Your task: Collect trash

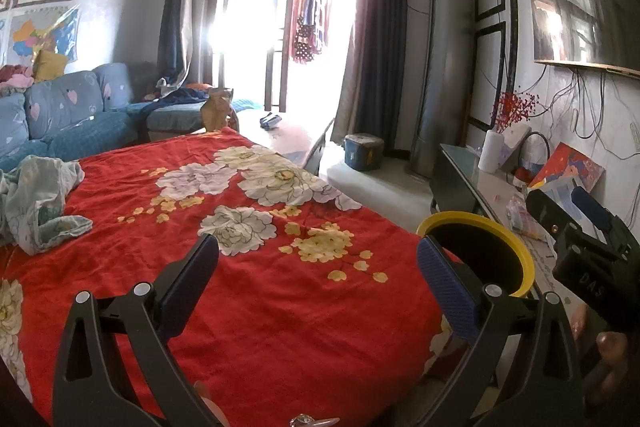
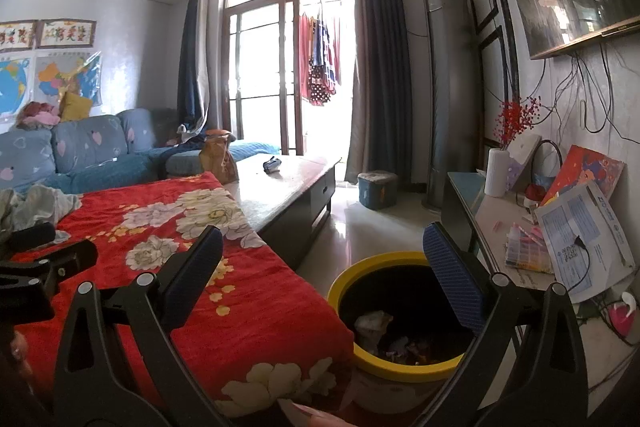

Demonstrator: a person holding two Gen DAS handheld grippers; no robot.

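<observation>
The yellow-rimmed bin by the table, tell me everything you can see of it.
The bin is round, with a bright yellow rim, seemingly plastic, and a dark inside. It stands upright and open on the floor, close against the red floral cloth at the table's corner. Crumpled paper scraps lie at its bottom. Neither gripper touches it.

A long coffee table point(image 2: 288, 187) was draped at its near end with a red floral cloth point(image 2: 224, 291). On the cloth's far left lay a crumpled pale green garment point(image 1: 40, 199). On the bare far end of the table stood a brown paper bag point(image 2: 218, 157), with a small dark blue object point(image 2: 271, 164) near it. On the pale floor point(image 2: 360, 227) beside the table stood a yellow-rimmed trash bin point(image 2: 400, 315) holding crumpled scraps, and farther off a blue lidded box point(image 2: 377, 190).
</observation>
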